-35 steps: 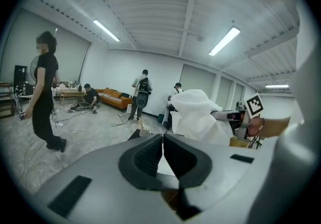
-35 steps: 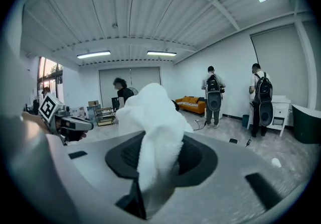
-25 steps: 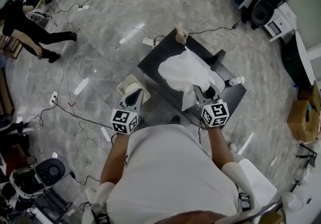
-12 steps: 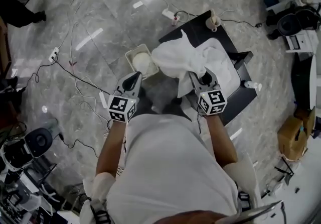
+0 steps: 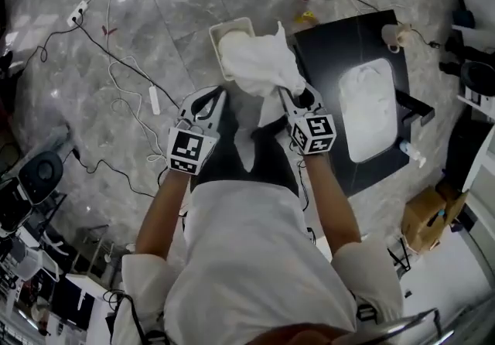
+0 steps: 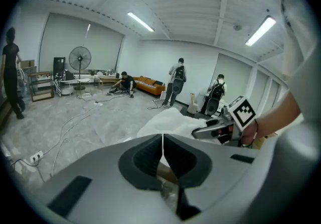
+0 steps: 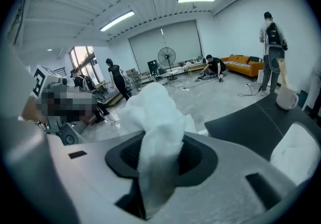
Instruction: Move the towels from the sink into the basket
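**Towel over basket, not yet released**

Towel (image 5: 259, 65): bunched white cloth, in the air right over the basket (image 5: 219, 32), with 1 tail trailing down toward me. My right gripper (image 5: 292, 97) has its jaws clamped on a fold of it. In the right gripper view the cloth fills the gap between the pads and spills out above and below. I hold 1 fold, not the whole bulk, so most of the cloth leads ahead of the jaws. That suits a drop, since the mass is already above the opening.

Basket: pale, rectangular, on the floor just beside a corner of the black table (image 5: 332, 34). Something pale lies inside, partly hidden by the towel. Cannot tell what it is.

Left gripper (image 5: 207, 104): jaws closed together with nothing between them, held beside the right one and near the basket. My guess is that it is parked out of the way, since 1 gripper carries the load.

Sink (image 5: 343, 123): set in the table top, well apart from the basket. The other towel (image 5: 371, 107) lies crumpled in it, so the job looks only part done.

Next, as I judge it: open the right jaws over the basket. Risk: the trailing tail hangs outside the rim and could drape over the edge or drag the cloth out.
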`<act>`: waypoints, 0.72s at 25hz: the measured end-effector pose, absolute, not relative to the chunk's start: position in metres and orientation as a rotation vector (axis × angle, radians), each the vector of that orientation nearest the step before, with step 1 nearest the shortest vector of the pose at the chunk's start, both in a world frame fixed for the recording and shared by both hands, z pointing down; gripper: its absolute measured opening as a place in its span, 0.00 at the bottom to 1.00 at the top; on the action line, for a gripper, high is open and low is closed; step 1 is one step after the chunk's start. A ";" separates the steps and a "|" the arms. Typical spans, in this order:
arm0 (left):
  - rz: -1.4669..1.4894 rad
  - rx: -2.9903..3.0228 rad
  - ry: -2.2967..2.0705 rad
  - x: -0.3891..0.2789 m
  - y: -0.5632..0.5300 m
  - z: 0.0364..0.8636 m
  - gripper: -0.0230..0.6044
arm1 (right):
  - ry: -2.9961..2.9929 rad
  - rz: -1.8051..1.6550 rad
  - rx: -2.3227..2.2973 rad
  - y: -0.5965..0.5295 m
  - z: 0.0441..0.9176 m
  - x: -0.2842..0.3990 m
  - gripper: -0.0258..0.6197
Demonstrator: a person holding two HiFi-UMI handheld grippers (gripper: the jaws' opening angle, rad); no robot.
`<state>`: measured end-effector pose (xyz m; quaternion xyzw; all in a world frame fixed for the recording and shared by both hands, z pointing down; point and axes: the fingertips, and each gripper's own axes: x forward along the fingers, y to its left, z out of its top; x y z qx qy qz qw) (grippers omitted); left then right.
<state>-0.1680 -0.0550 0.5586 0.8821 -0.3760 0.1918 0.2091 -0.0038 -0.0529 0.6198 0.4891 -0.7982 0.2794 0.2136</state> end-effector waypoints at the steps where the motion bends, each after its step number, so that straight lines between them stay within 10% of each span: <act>1: 0.544 2.445 -1.049 -0.172 -0.060 0.577 0.05 | -2.204 0.793 1.347 -0.060 0.645 -0.012 0.26; 18: 0.628 2.193 -1.063 -0.199 -0.084 0.887 0.05 | -1.888 0.980 1.143 -0.114 1.120 -0.074 0.28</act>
